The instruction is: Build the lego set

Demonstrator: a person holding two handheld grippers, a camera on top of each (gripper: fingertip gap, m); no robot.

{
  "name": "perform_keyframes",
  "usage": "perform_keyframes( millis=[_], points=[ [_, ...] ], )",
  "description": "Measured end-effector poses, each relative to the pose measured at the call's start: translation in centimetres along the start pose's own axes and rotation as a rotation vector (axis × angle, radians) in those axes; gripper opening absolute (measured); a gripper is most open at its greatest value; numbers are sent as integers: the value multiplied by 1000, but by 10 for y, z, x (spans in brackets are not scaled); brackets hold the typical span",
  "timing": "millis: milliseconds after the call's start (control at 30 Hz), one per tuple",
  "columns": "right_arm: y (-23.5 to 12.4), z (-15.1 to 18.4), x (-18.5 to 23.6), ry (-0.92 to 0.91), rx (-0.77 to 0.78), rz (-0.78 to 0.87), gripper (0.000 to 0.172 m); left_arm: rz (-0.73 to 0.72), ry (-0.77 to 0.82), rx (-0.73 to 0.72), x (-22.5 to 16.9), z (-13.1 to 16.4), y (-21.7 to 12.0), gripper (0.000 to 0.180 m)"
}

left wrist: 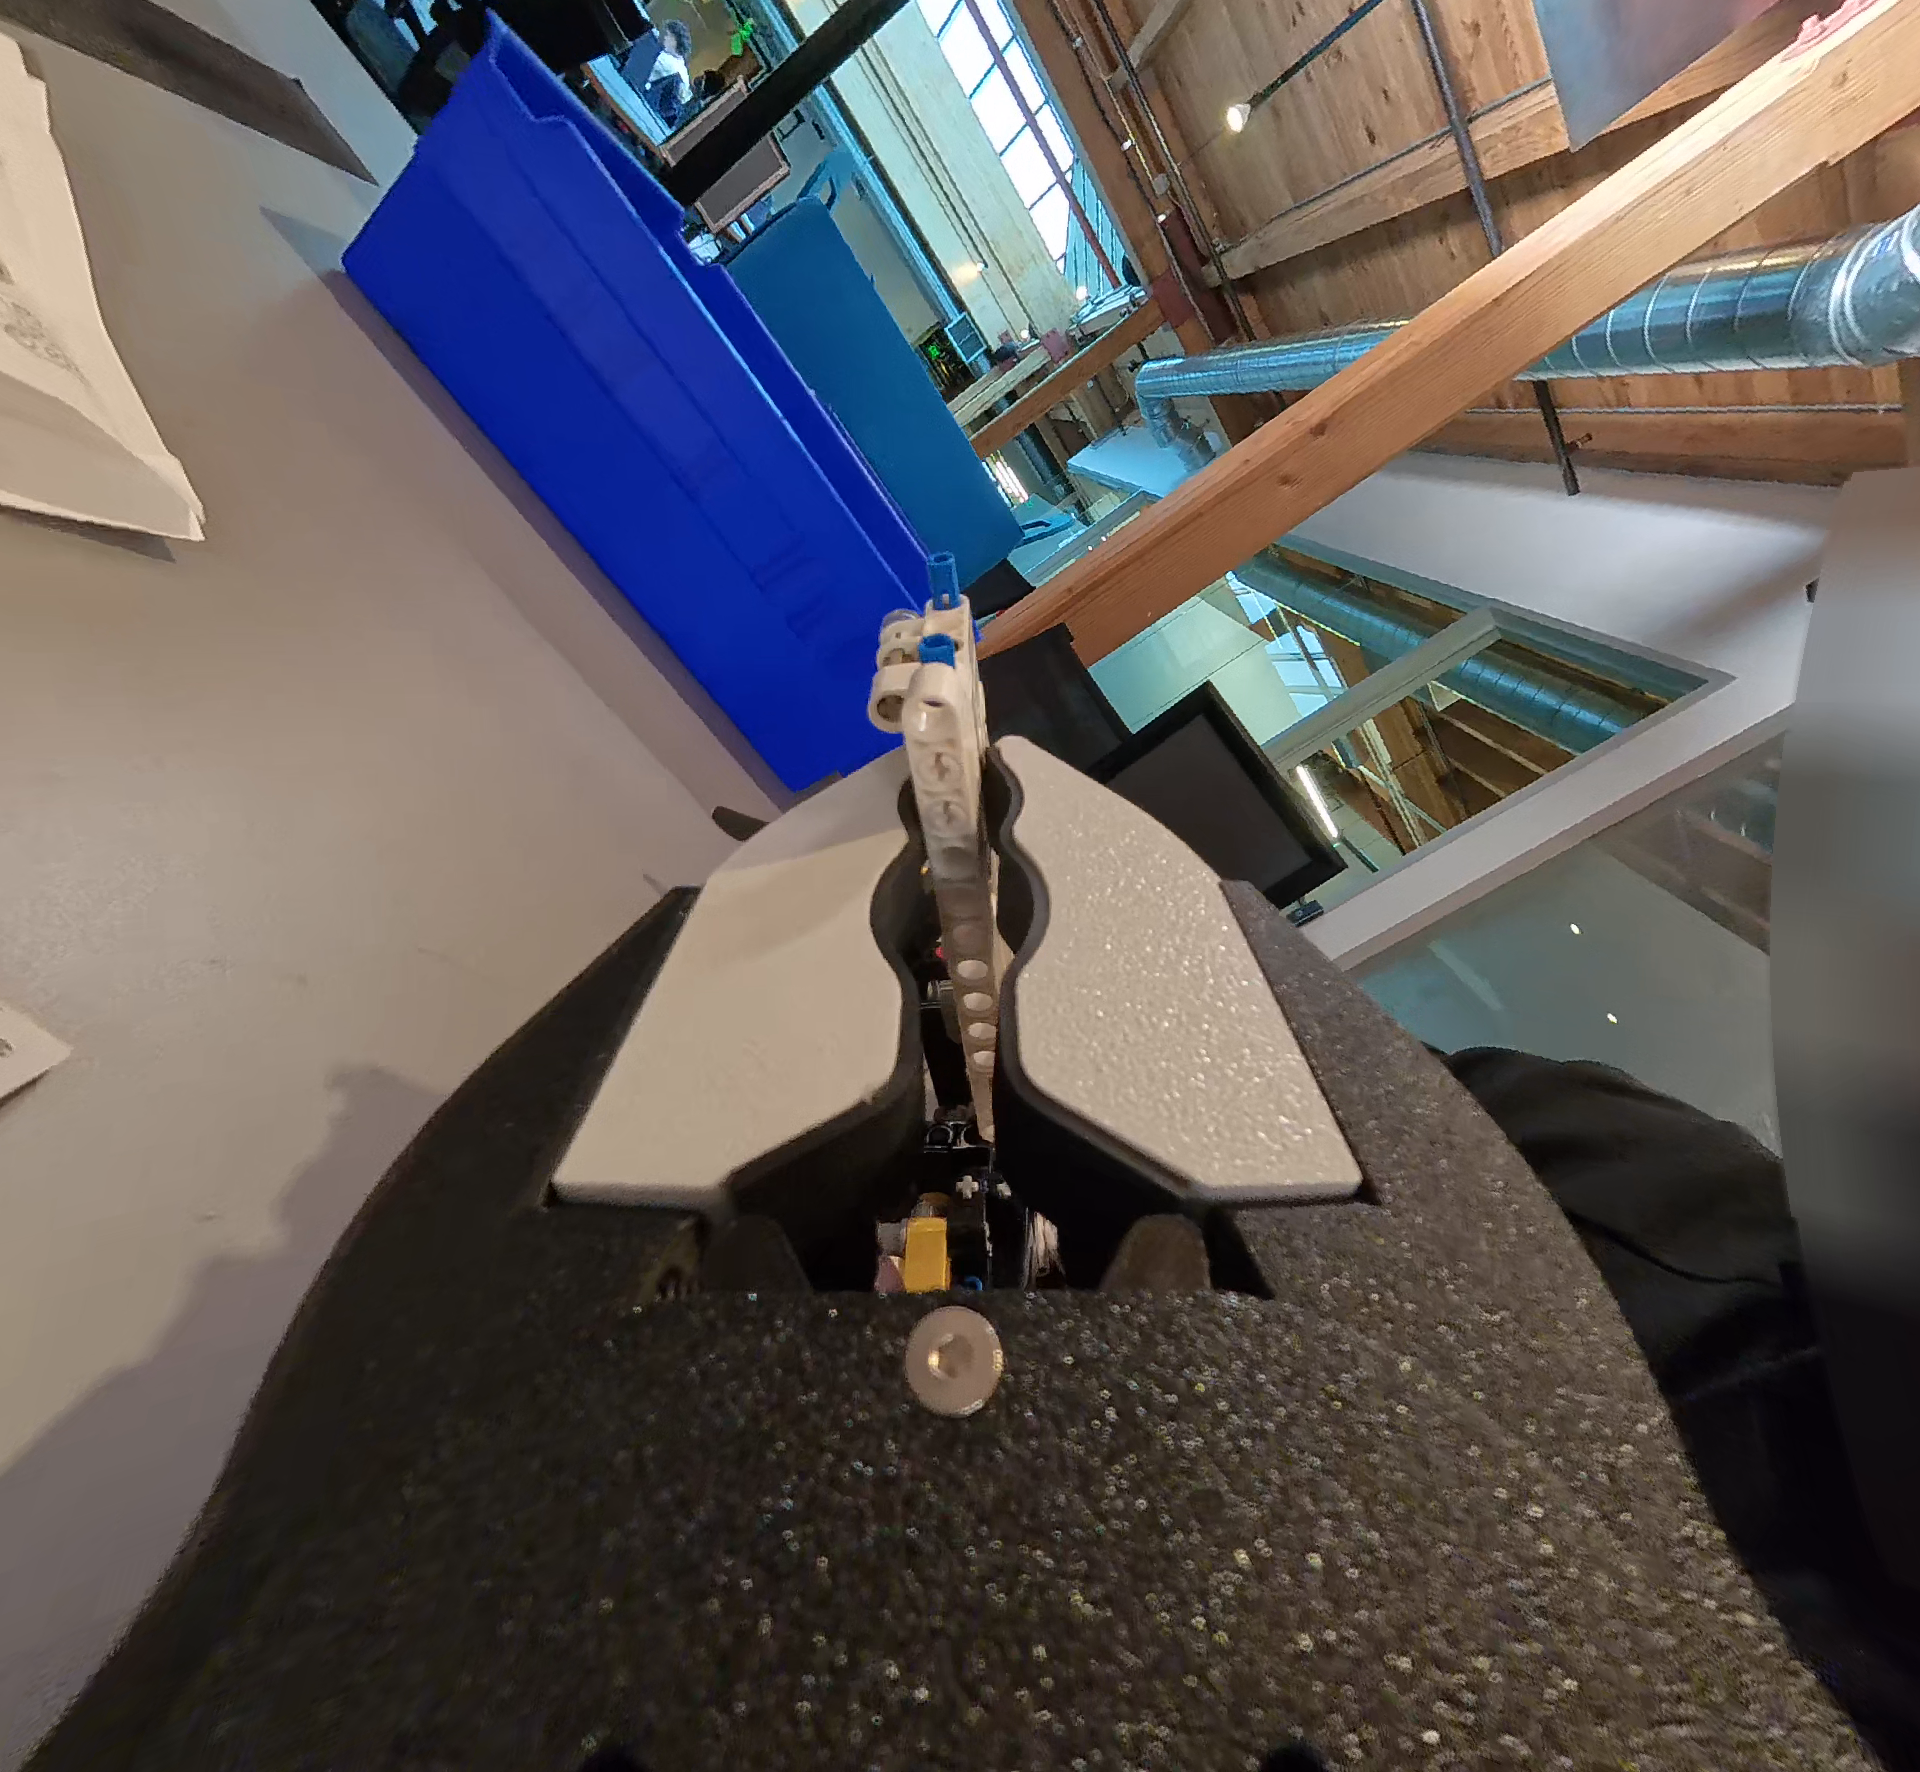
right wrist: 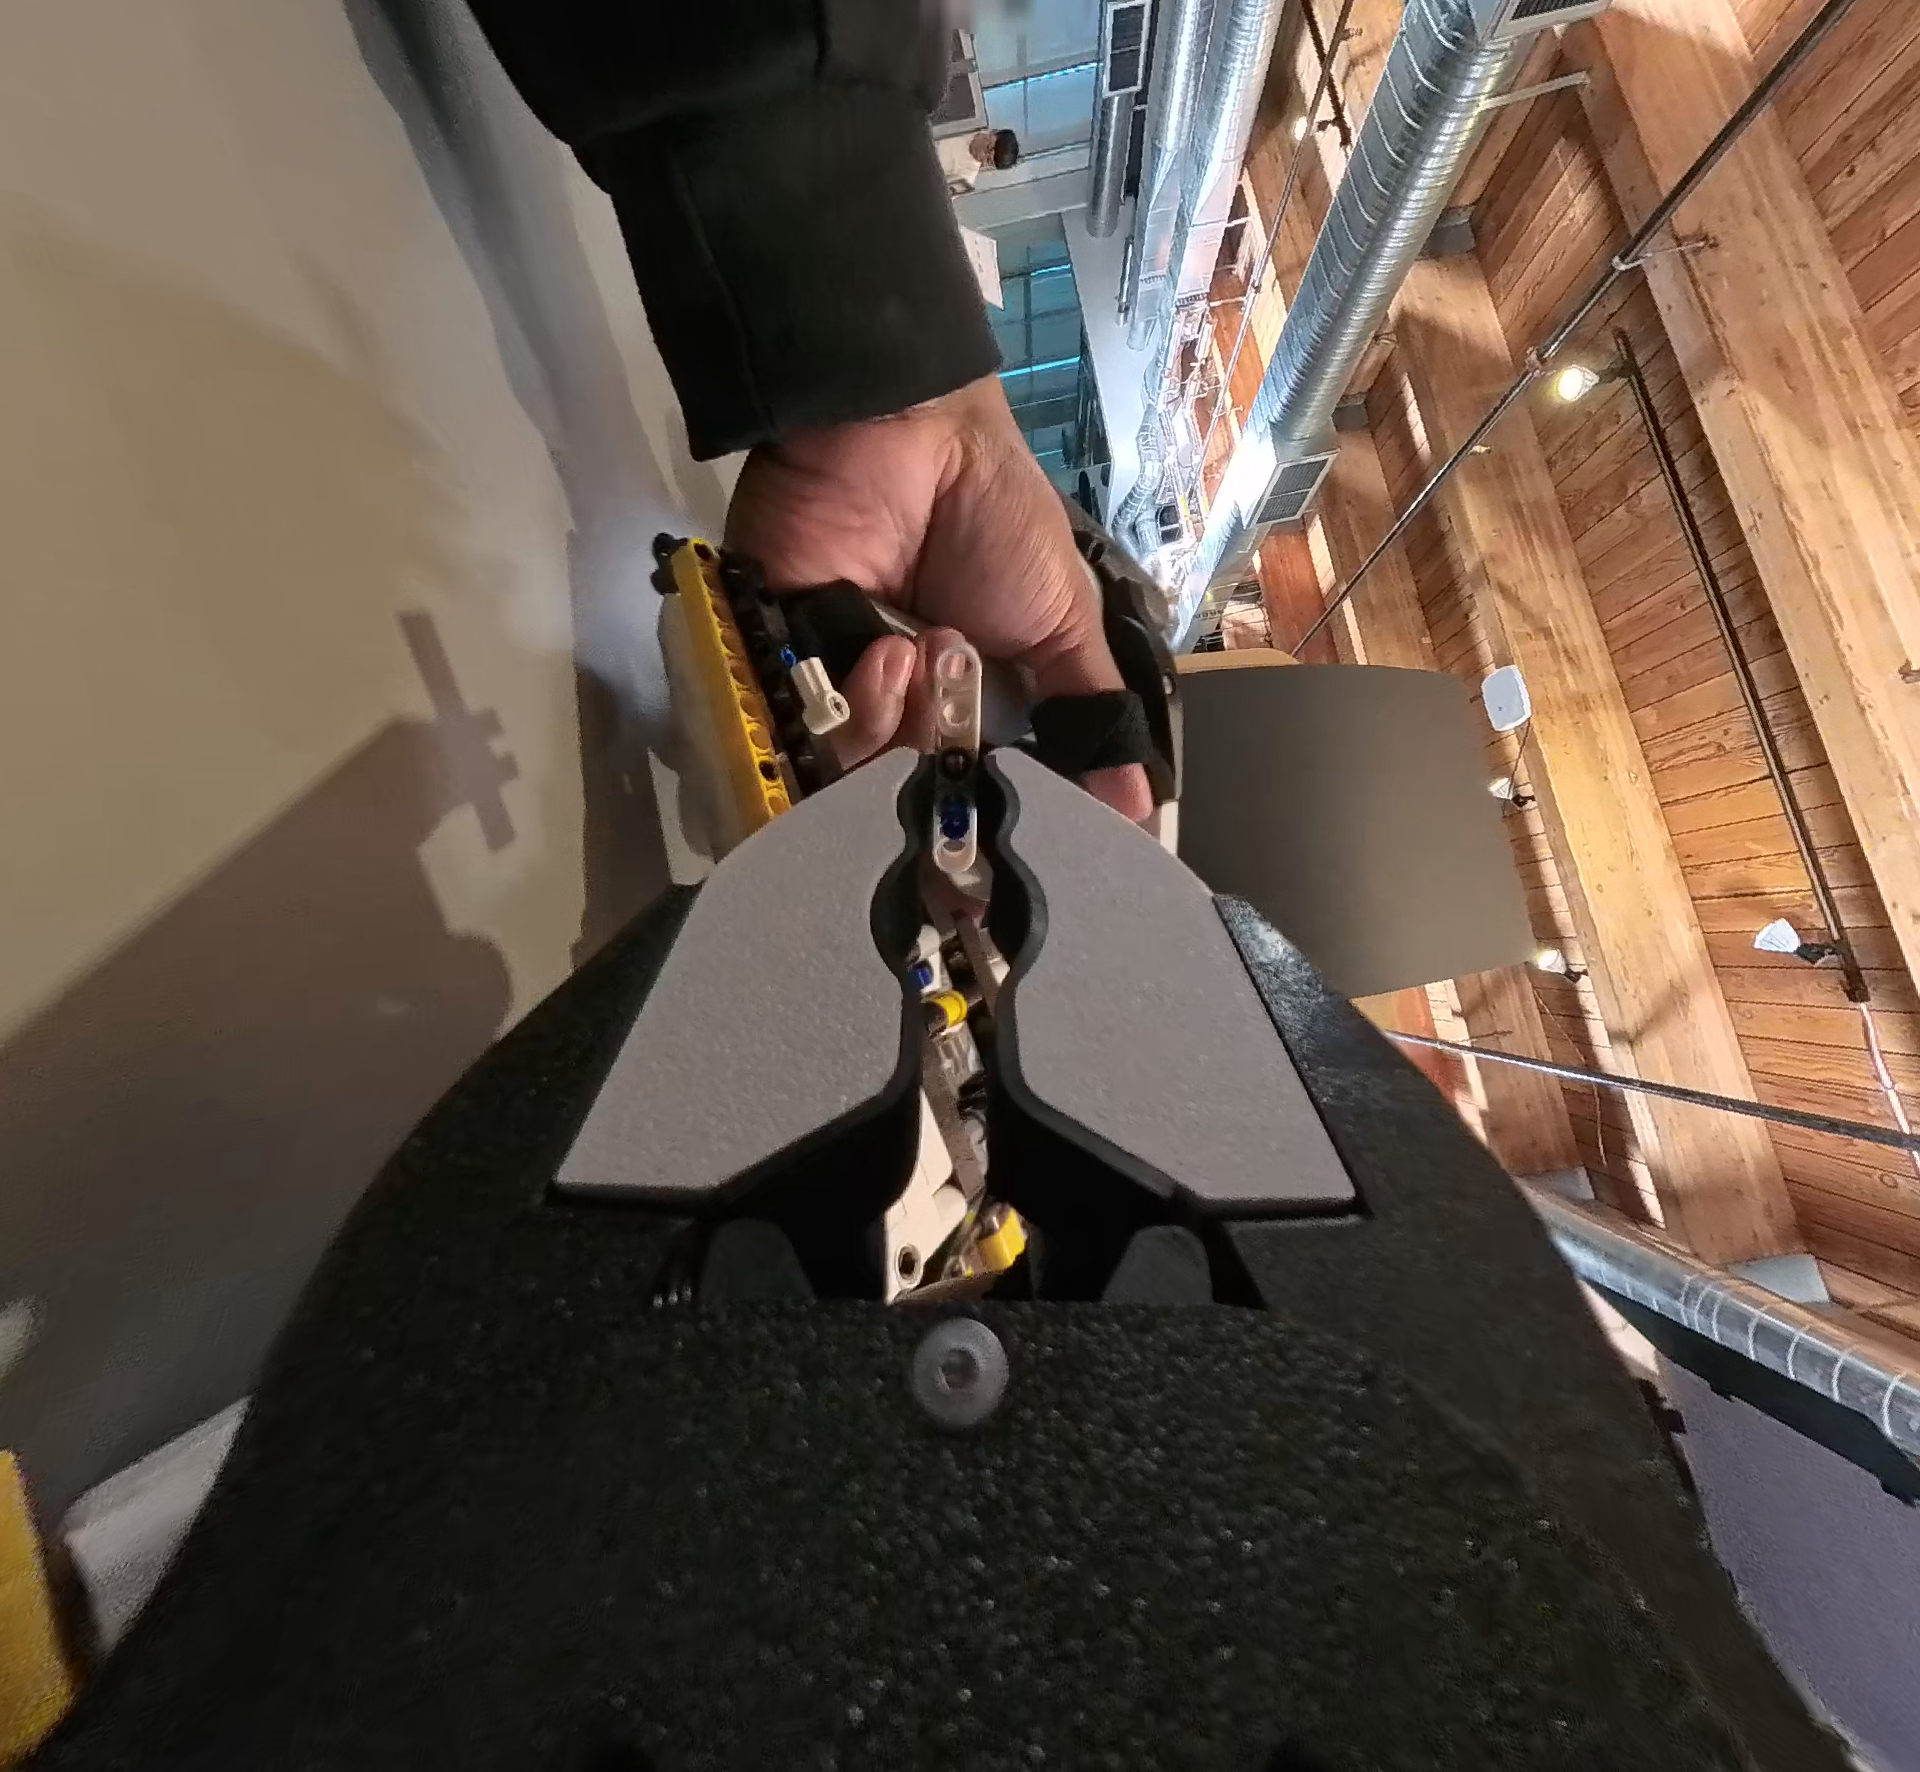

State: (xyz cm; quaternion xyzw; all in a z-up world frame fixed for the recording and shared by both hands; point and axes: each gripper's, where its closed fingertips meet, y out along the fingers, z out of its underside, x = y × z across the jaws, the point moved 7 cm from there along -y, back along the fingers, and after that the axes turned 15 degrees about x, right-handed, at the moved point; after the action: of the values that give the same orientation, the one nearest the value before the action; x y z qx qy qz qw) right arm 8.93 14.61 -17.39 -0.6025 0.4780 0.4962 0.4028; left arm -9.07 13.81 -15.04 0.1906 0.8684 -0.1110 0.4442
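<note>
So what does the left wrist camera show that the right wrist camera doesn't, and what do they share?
Only the left wrist view: a blue bin on the pale table, printed papers at the left edge, and the left gripper closed on a white holed beam tipped with blue pins.

Only the right wrist view: a person's hand in a black sleeve, a yellow holed beam, and the right gripper closed on a short pale link.

Both: gray fingers pinching a toy building piece, wooden ceiling, silver ducts.

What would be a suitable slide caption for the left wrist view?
Left gripper shut on a white holed beam tipped with blue pins, beside a blue bin.
</note>
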Motion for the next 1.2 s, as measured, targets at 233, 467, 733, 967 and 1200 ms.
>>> perform_keyframes(
  millis=[233, 467, 733, 967, 1200],
  points=[
    [-6, -3, -23, 105, -25, 17, 7, -34, 125, -11, -36, -10, -6, 8],
    [-16, 6, -84, 412, -56, -72, 7, -165, 379, -40, -96, -24, -23, 8],
    [-27, 11, -207, 693, -128, -421, 7, -288, 697, 24, -165, -23, -43, 7],
    [6, -13, -268, 721, -118, -841, 7, -311, 854, 218, -189, -2, -59, 7],
    [52, -34, -270, 659, 95, -1249, 7, -290, 880, 394, -189, 12, -69, 7]
  ],
)
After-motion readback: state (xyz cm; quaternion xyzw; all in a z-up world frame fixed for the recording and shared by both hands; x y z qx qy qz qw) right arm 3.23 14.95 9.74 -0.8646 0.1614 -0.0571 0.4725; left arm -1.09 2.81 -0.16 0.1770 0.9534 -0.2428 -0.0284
